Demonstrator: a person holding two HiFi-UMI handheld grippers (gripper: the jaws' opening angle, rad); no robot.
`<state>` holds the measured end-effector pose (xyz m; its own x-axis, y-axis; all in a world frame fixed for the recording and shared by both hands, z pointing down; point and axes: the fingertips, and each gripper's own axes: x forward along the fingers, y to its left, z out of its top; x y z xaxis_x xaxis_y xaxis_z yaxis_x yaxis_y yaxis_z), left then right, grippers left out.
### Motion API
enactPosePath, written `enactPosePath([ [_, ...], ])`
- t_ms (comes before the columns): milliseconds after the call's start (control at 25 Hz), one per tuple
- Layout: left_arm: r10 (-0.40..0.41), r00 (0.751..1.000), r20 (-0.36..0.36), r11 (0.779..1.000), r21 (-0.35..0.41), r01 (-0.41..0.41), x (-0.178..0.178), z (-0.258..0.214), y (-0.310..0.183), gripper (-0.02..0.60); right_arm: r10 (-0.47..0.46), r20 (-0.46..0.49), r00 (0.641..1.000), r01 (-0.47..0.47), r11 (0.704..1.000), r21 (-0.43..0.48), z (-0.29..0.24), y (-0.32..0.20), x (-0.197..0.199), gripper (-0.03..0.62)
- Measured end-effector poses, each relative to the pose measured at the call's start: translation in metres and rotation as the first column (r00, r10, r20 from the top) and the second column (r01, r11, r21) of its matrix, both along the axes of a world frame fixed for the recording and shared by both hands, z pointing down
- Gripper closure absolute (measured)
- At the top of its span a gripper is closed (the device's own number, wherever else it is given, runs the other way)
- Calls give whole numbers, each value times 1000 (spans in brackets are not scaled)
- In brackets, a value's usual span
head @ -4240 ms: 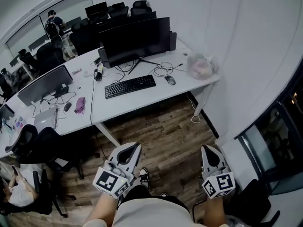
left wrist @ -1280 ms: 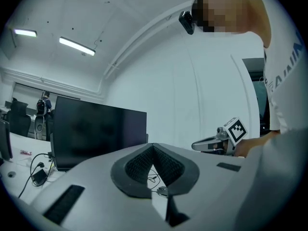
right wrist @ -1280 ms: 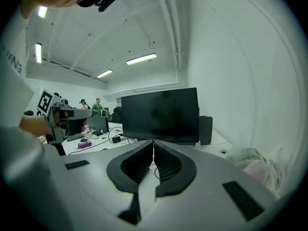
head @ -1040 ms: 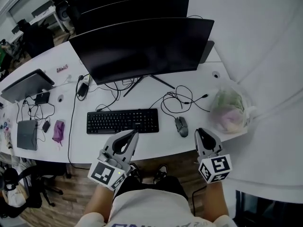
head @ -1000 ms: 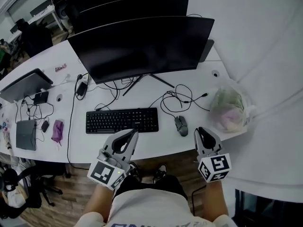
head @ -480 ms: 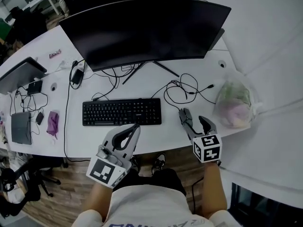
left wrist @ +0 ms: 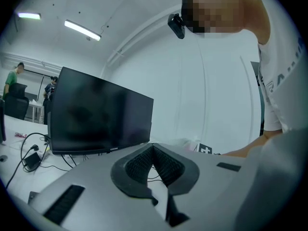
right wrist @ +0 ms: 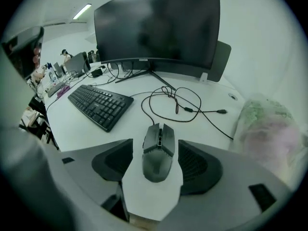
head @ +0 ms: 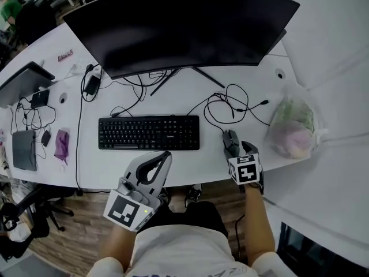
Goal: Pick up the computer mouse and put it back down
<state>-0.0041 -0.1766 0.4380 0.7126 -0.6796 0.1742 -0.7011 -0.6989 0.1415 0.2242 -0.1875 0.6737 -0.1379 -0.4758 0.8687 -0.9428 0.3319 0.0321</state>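
A dark grey wired computer mouse [right wrist: 158, 150] lies on the white desk [head: 115, 166], right of the keyboard, and shows as the mouse [head: 230, 138] in the head view. My right gripper [right wrist: 157, 163] points steeply down over it, one jaw on each side. Its jaws have just been opening; they stand wide, with bare desk between each pad [right wrist: 198, 165] and the mouse. From above, the right gripper [head: 239, 150] covers the mouse's near end. My left gripper [head: 166, 154] hovers at the desk's front edge, shut on nothing, its ribbed pads [left wrist: 163, 165] meeting.
A black keyboard [head: 149, 133] lies left of the mouse, under a wide curved monitor [head: 179, 22]. Looped cables [head: 233, 105] run behind the mouse. A plastic bag [head: 294, 128] sits close on the right. More gear [head: 26, 149] lies at the far left.
My right gripper has dropped and tilted down over the mouse, and its jaws went from shut to wide open. The left gripper sank a little. The view has drawn closer to the desk.
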Motion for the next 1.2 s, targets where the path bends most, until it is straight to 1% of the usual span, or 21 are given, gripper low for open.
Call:
enactPosePath([
  [200,-21,1000,-15,996,-85,20,3,11,-2,577,-5,-25,1000,3,998,-68,27,8,6,306],
  [320,-22,1000,-7,995,-96,22,3,17,-3,577,5,-19,1000,-7,995,-97,39,10,10,303],
  [560,-28,1000,3,993,-114,28,1,23,-3,577,13,1,1000,-12,993,-119,49,8,8,304],
  [800,-28,1000,0,992,-119,28,-2,24,-1,577,46,3,999,-45,994,-101,51,6,11,306],
  [1040,-27,1000,1,993,-118,27,-2,25,1,577,41,7,999,-40,996,-81,50,7,10,311],
  [1200,-25,1000,2,993,-114,25,-2,25,0,577,44,14,999,-44,998,-51,49,9,8,313],
])
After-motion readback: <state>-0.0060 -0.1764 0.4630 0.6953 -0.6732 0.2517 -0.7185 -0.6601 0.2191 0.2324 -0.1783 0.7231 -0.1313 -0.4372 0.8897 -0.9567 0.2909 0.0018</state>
